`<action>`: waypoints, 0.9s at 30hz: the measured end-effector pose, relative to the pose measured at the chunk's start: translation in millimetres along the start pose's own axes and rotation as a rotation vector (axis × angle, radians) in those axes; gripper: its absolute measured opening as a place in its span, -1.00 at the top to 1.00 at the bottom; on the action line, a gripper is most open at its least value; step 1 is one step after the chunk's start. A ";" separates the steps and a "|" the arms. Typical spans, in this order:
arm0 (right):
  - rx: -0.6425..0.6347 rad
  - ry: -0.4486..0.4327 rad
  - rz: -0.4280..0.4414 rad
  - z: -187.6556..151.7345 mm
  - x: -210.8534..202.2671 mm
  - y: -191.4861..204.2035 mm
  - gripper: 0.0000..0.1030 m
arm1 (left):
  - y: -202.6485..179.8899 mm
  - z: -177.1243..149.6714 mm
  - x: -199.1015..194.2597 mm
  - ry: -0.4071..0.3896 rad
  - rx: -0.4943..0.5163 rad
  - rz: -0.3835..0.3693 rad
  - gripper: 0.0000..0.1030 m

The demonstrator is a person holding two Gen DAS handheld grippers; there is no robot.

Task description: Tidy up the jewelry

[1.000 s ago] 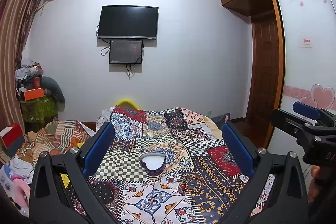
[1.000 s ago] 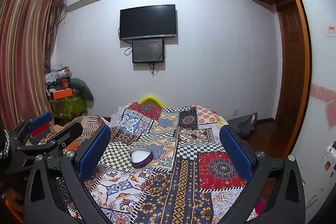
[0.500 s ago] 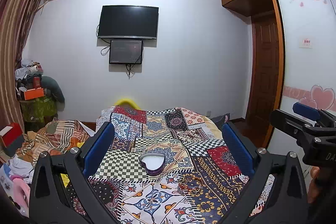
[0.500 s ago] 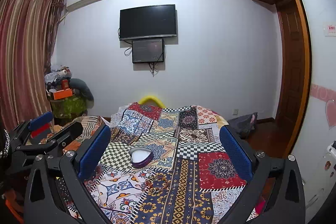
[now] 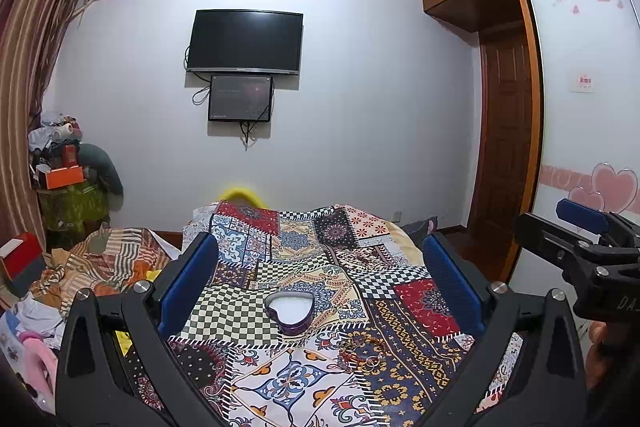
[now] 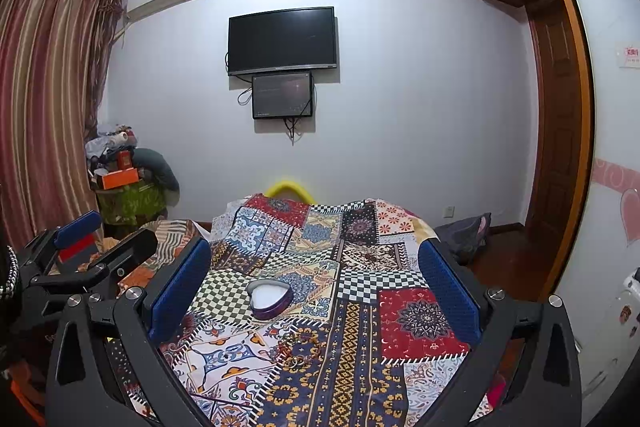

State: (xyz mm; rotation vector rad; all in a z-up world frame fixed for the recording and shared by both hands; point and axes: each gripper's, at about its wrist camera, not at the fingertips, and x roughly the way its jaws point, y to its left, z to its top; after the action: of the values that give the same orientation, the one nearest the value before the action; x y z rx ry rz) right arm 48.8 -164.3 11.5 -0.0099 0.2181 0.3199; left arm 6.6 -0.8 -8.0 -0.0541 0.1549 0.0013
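I hold the left gripper [image 5: 320, 287] and right gripper [image 6: 314, 285] above the patchwork bedspread [image 5: 416, 311], both spread wide and empty. The heart-shaped box [image 5: 290, 311] lies open between the fingers; the jewelry [image 5: 366, 349] nearer me is a small tangle, its pieces indistinct.

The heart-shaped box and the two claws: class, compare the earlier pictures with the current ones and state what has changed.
Nothing has visibly changed. The left claw and right claw stay open and empty above the patchwork bedspread. The heart-shaped box remains open in the same spot, and the small pile of jewelry still lies on the cloth in front of it, untouched.
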 end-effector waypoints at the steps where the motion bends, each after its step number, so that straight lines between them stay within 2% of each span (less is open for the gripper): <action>1: 0.000 0.000 0.000 -0.5 0.0 0.6 -1.00 | -0.1 0.1 0.4 0.001 0.000 0.000 -1.00; 18: 0.013 0.025 0.002 -2.3 6.6 -5.9 -1.00 | 5.8 -2.2 9.9 0.023 -0.005 -0.003 -1.00; 27: 0.013 0.118 -0.010 -15.9 34.9 -13.1 -1.00 | 15.0 -22.2 50.9 0.136 -0.011 0.002 -0.99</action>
State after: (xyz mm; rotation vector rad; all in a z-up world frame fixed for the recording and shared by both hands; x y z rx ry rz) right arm 81.9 -166.5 -11.9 -0.0169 0.3369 0.3081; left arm 53.4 12.9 -38.7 -0.0648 0.2913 0.0008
